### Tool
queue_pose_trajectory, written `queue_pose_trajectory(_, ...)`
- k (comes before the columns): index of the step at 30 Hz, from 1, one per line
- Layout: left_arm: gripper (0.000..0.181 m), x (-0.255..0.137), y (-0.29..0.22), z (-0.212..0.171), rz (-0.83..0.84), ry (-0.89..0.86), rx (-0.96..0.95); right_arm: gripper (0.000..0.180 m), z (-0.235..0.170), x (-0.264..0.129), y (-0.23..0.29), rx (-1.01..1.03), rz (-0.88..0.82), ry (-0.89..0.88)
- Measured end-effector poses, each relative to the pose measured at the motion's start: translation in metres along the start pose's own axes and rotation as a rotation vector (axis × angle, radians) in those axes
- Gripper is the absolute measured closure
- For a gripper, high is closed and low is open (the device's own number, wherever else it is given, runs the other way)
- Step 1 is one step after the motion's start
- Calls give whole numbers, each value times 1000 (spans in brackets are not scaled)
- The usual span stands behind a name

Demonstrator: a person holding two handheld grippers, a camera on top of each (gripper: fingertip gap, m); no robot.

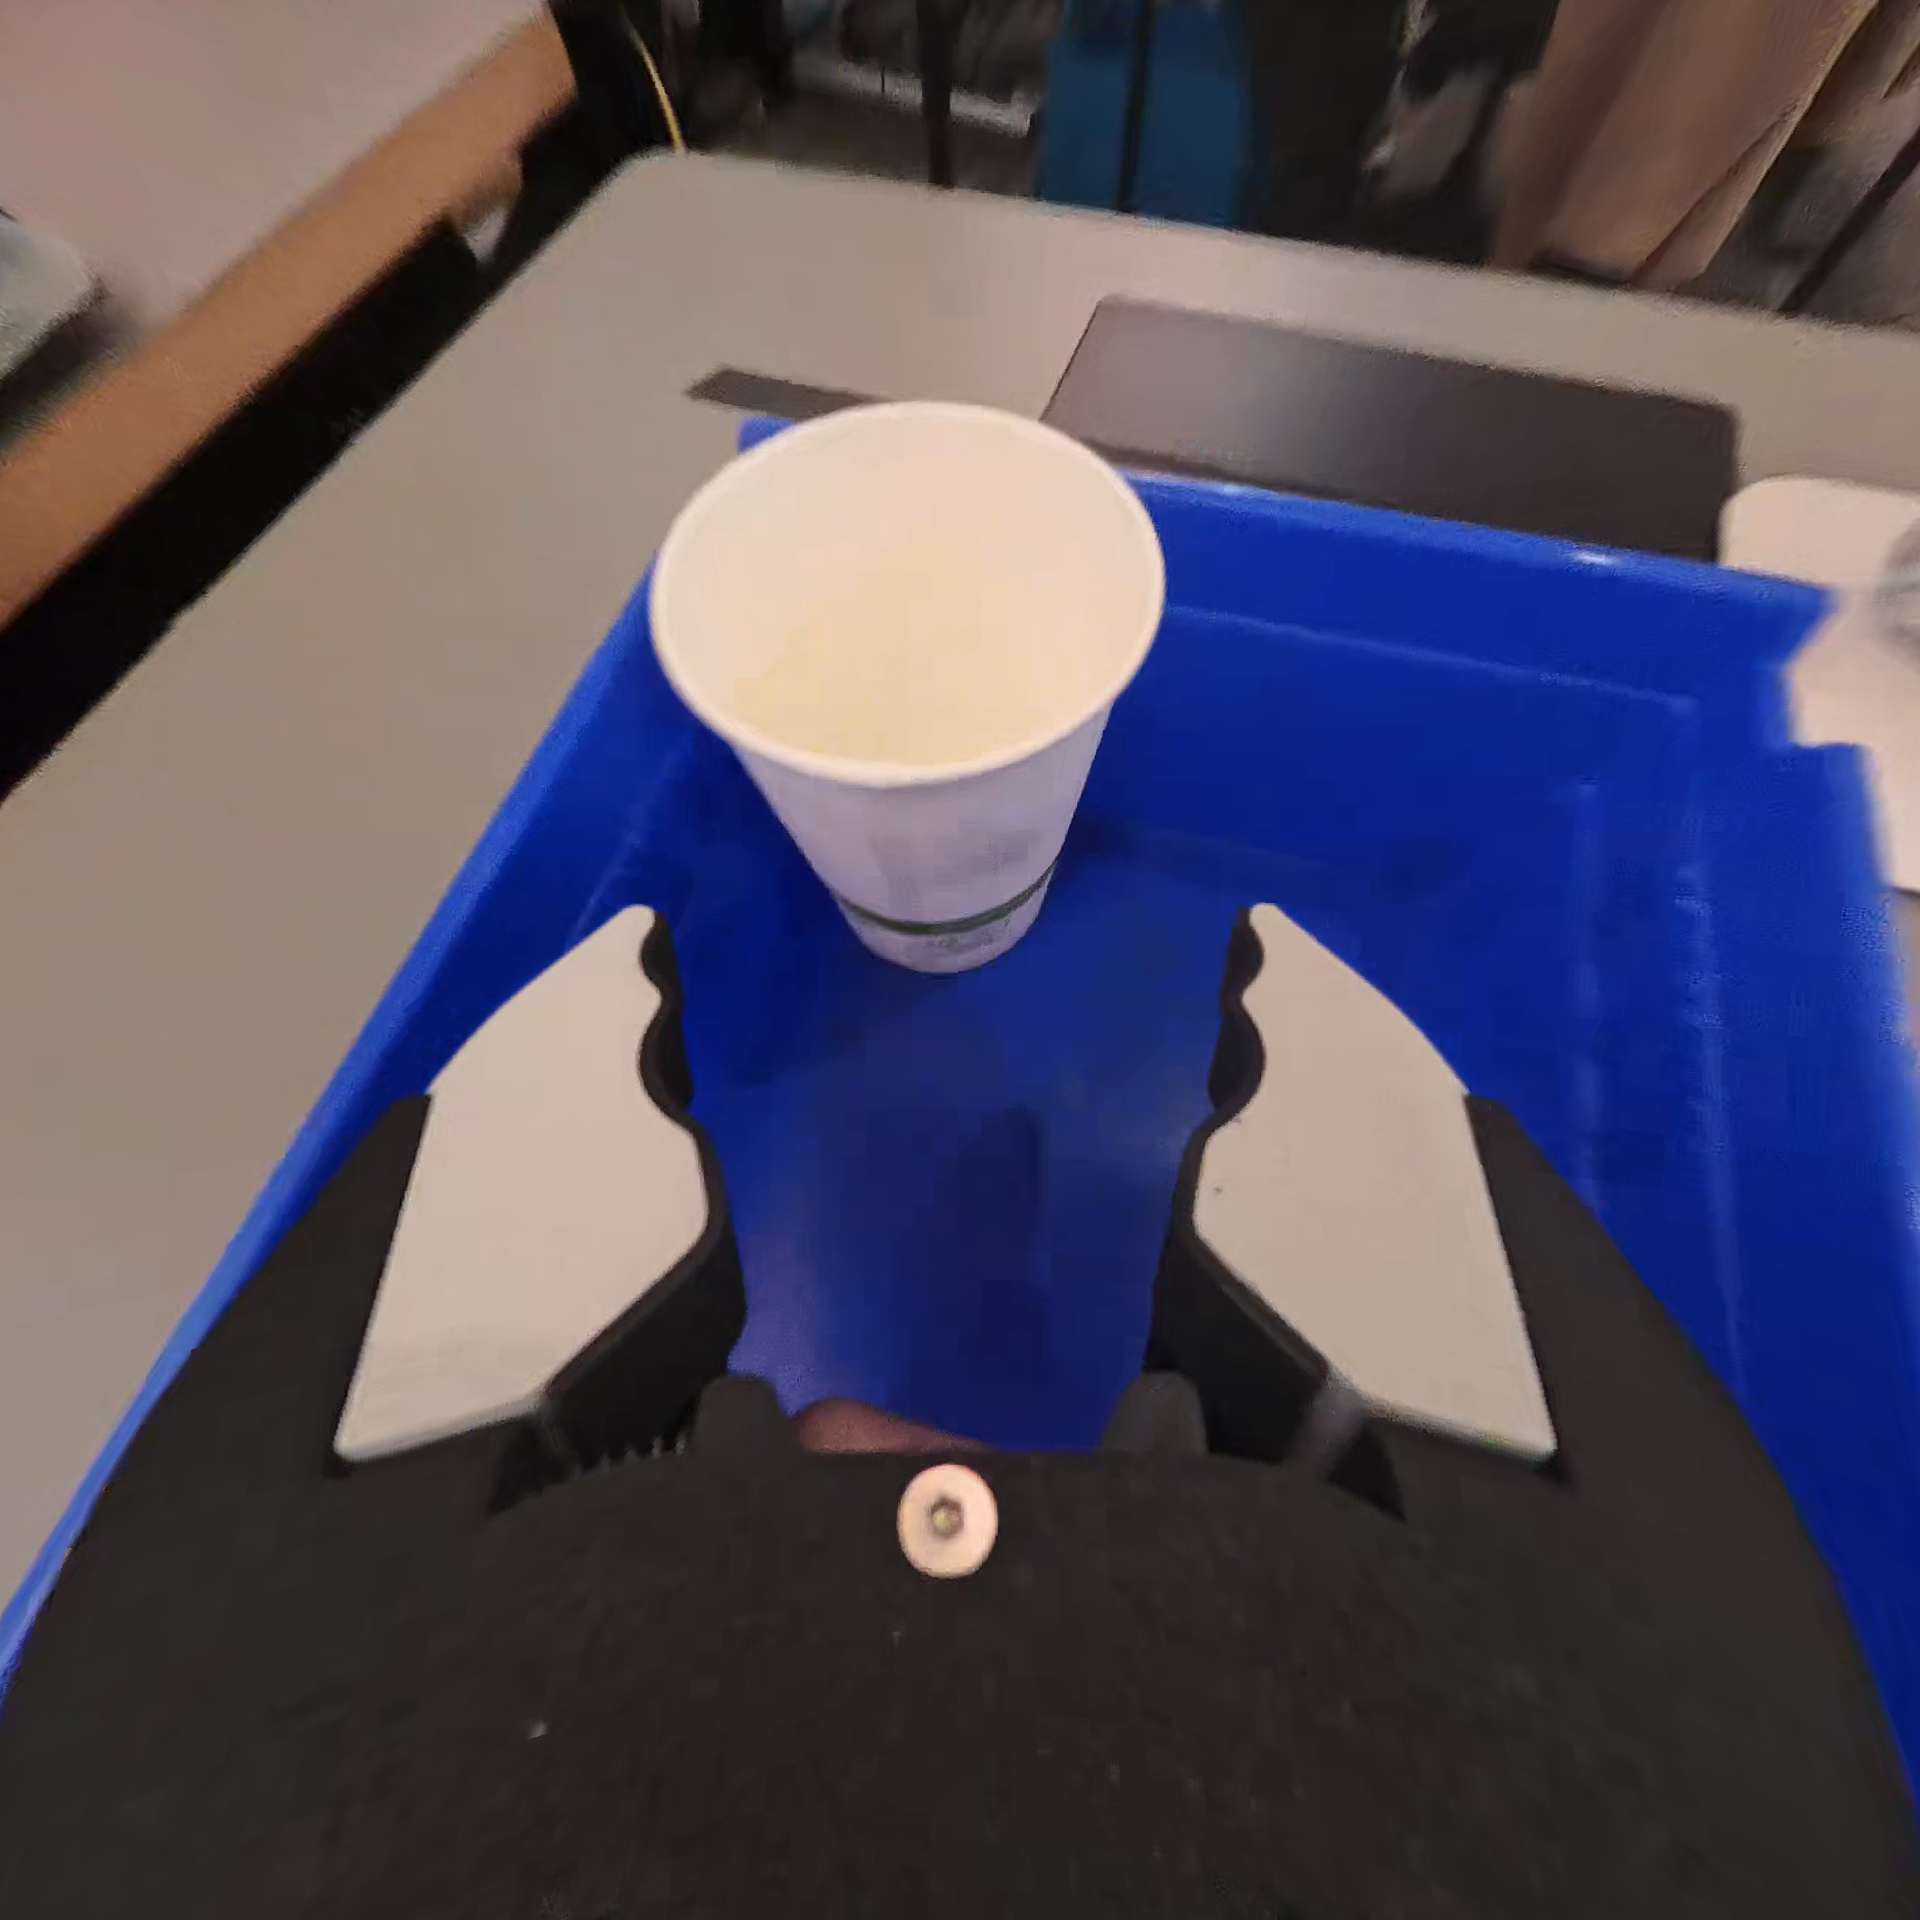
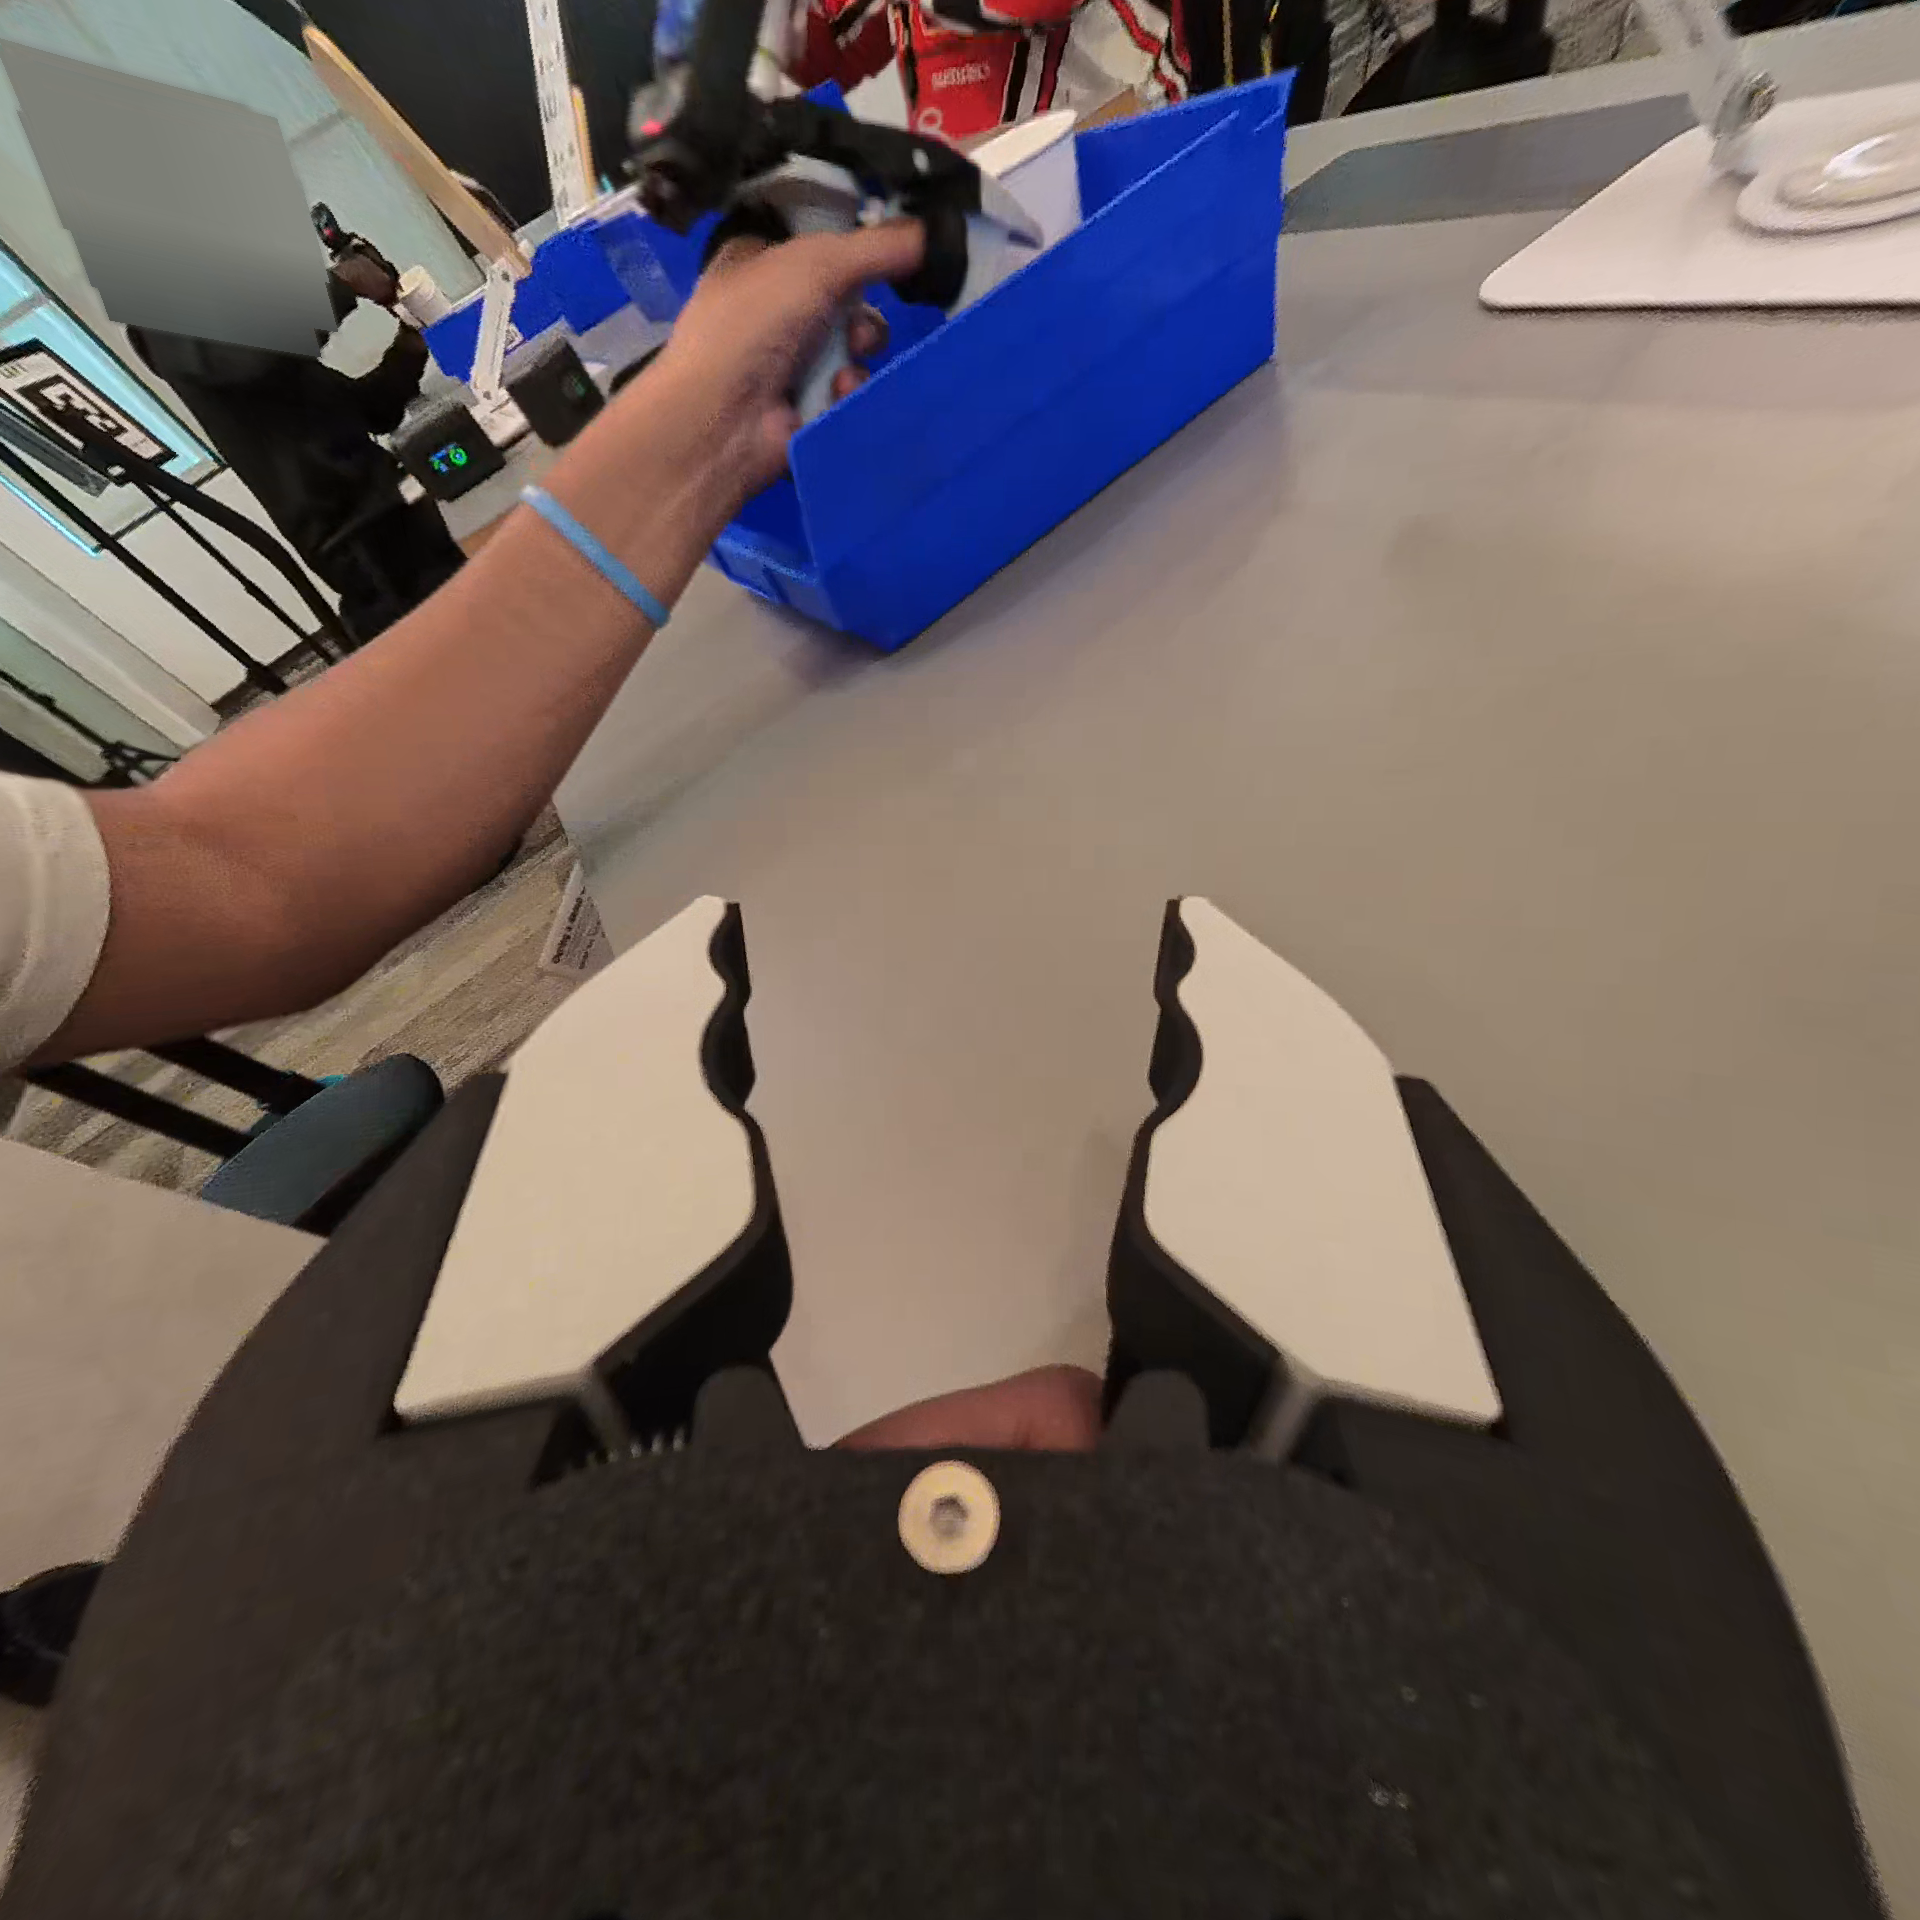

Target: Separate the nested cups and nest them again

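In the left wrist view the left gripper (image 1: 951, 935) hangs over the blue bin (image 1: 1455, 831) with its jaws spread wide and nothing between them. Just ahead of its fingertips, slightly to the left of the gap's centre line, stands a white paper cup (image 1: 914, 665), upright on the bin floor with its mouth open toward the camera. Whether this is one cup or a nested stack cannot be told from here; only a single rim shows. Beyond the bin, on the grey worktop (image 1: 312, 831), lie a dark mat (image 1: 1392, 426) ahead and to the right and a white pad (image 1: 1818, 530) at the far right.

In the right wrist view the right gripper (image 2: 951, 914) is released too, jaws apart over bare worktop, holding nothing. Far ahead and to its left the bin sits with the person's hand (image 2: 769, 343) working the other gripper over it, the cup's top just peeking above the wall.

The risks, as I judge them: the cup is light and tall, so a fingertip that catches its rim on the way in would tip it over. Closing hard would crush the paper wall. If cups are nested tightly, pulling with one gripper alone may lift the whole stack, and the right gripper is well apart from the bin
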State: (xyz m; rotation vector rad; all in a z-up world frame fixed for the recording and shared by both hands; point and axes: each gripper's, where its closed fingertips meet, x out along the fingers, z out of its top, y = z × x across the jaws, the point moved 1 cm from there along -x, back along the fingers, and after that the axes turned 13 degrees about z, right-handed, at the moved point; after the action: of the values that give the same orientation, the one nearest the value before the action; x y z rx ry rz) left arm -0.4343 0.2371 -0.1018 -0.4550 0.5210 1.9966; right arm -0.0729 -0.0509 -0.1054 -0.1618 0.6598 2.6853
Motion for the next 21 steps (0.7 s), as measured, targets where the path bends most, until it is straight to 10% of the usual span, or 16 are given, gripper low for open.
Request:
queue_pose_trajectory(12,104,60,-5,2,68,43,-60,107,-2,-20,-9,48,-6,-29)
queue_pose_trajectory(21,105,-45,-4,21,-231,-173,-16,109,18,-40,-17,-39,-68,-23)
